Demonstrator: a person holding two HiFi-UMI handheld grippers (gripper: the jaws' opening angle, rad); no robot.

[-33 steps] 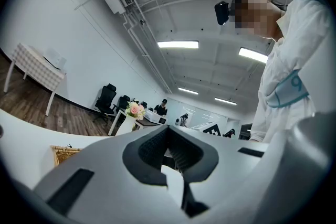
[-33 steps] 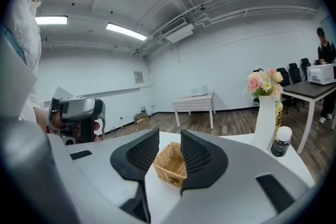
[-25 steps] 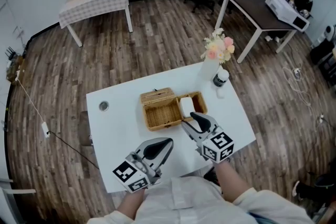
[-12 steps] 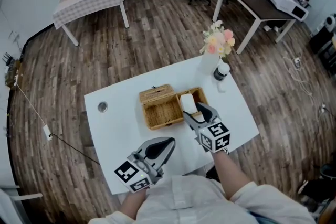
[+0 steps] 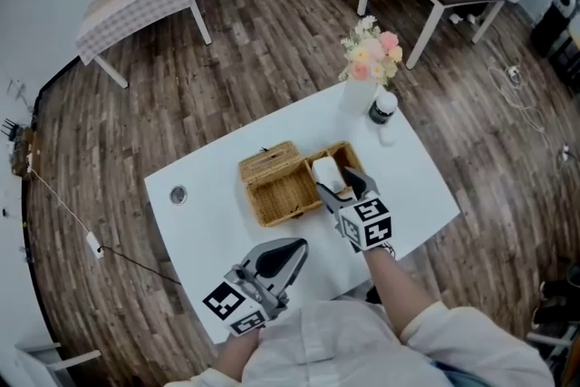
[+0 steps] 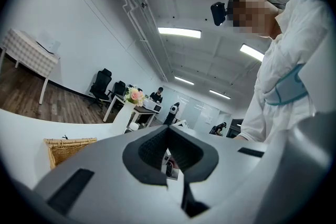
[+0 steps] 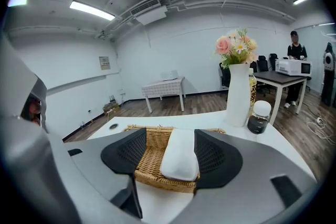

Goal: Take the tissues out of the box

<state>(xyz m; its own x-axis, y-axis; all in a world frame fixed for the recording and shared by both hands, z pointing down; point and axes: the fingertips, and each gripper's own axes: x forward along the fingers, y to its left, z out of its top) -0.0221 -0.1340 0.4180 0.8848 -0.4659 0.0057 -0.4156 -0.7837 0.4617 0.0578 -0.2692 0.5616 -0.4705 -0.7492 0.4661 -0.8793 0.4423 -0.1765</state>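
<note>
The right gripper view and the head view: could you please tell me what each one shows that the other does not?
Only the right gripper view looks between the jaws of the right gripper, which are opening around the white tissue pack, pads not pressing it. Only the head view shows the left gripper, shut, near the person's body. Both show the wicker box, the flower vase and the dark white-capped jar on the white table.
</note>
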